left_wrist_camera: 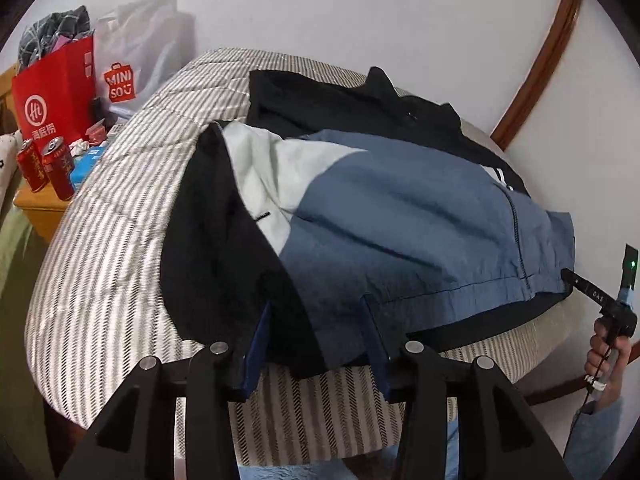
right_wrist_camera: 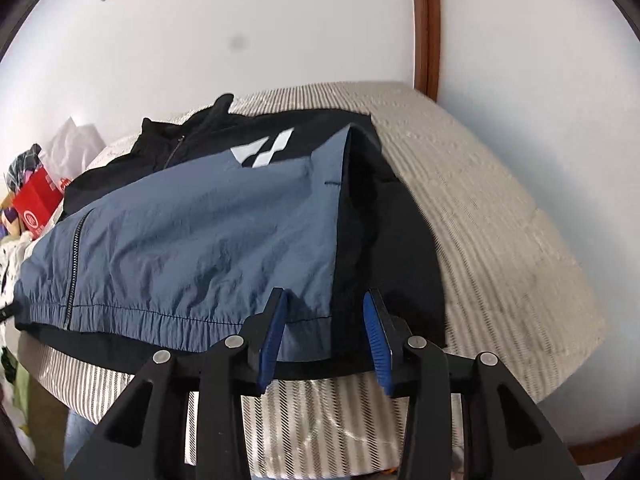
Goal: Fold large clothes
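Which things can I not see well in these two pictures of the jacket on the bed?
- Left wrist view: the jacket's near hem lies behind the left gripper.
- Left wrist view: the picture edge cuts off the right gripper, so its jaws are unseen.
- Right wrist view: the red bag is small and cut off at the edge.
- Right wrist view: the bed cover is blurred.

Bedside clutter [left_wrist_camera: 84,148] small — bedspread [right_wrist_camera: 520,216] blurred.

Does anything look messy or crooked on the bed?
A little. The jacket is only partly folded: its black sleeve lies slanted over the white panel, and its hem hangs over the edge of the striped bed. Nothing looks spilled or torn.
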Demonstrator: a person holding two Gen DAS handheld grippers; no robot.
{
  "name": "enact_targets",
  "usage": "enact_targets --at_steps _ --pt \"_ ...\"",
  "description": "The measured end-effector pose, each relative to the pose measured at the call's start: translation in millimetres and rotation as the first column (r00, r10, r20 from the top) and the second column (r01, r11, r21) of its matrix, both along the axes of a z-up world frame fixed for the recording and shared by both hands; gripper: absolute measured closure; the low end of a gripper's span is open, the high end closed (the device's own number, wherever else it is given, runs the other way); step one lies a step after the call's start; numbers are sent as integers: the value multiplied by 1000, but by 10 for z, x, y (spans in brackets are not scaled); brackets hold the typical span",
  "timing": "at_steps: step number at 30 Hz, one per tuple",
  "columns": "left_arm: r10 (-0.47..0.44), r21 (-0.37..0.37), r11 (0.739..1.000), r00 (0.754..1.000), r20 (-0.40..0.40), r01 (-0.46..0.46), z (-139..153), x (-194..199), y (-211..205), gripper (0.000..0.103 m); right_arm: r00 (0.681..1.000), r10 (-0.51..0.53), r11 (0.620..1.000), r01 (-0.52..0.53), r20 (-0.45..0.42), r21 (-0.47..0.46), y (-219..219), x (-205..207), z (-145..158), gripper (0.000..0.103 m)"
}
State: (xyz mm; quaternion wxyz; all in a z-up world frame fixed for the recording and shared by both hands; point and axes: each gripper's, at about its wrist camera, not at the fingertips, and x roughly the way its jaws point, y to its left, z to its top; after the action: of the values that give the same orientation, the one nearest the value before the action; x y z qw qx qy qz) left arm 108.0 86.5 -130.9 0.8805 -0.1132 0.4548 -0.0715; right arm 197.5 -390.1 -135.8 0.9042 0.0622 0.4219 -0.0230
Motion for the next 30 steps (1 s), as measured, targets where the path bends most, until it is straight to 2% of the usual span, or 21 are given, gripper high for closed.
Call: enact_targets --at_steps 2,3,4,6,9,11,15,20,30 --pt "1 13 1000 1000 1 -1 -1 13 -28 62 1000 -13 1000 13 -4 -18 59 25 -40 65" --pt "0 20 1000 1000 5 -1 16 15 -44 67 1000 -11 999 11 9 -35 102 27 -37 72" --pt "-5 28 1000 1000 22 4 53 5 -66 83 1000 -2 999 3 16 -41 123 4 -22 77" --pt "-37 75 997 997 61 33 169 -31 -136 86 999 13 1000 -12 50 -27 150 -60 47 90" --pt "-64 132 990 990 128 47 352 -67 -216 88 993 16 1000 -16 118 -8 138 -165 201 92" --pt "-64 140 989 984 164 41 475 -52 -216 89 989 12 1000 -13 147 7 117 -181 300 93" --pt "-35 92 996 981 190 17 614 95 -125 90 980 7 998 -19 201 60 59 -162 518 93" --pt "-3 57 998 978 210 -9 690 311 -30 91 970 10 997 -28 243 71 73 -18 709 93" --pt "26 35 999 976 217 -34 729 869 10 90 969 -24 992 -8 244 129 31 537 876 93"
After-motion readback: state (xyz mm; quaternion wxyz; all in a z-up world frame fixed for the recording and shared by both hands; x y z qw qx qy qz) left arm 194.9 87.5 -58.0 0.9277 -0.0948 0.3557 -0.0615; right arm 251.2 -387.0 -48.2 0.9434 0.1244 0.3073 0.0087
